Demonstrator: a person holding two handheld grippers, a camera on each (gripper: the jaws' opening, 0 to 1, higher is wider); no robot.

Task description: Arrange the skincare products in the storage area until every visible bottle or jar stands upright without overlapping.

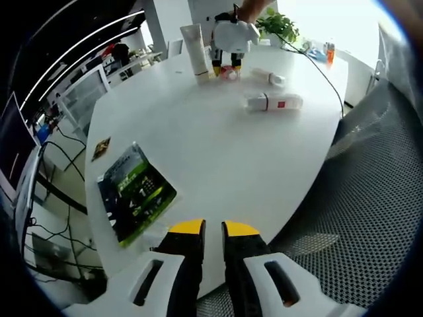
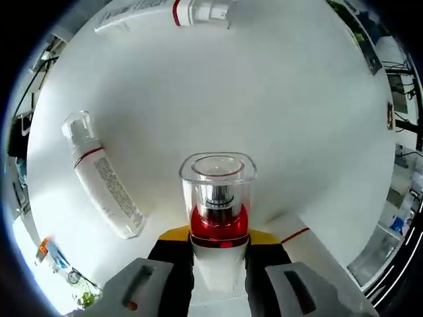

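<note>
At the table's far end, my right gripper [image 1: 227,68] reaches down from a hand and is shut on a small bottle [image 1: 229,74] with a red collar. In the right gripper view that bottle [image 2: 217,198] has a clear cap and stands between my right gripper's [image 2: 217,241] yellow-tipped jaws. A white tube [image 1: 196,49] stands upright just left of it. Two white bottles lie on their sides: one with a clear cap [image 1: 268,77] [image 2: 102,178], and a larger one with a red band [image 1: 274,102] [image 2: 165,13]. My left gripper [image 1: 213,231] is shut on nothing at the table's near edge.
A green packet [image 1: 132,191] and a small dark card [image 1: 100,148] lie on the white table [image 1: 218,152] at the near left. A grey mesh chair [image 1: 370,198] stands to the right. A plant [image 1: 277,23] and a black cable sit at the far end.
</note>
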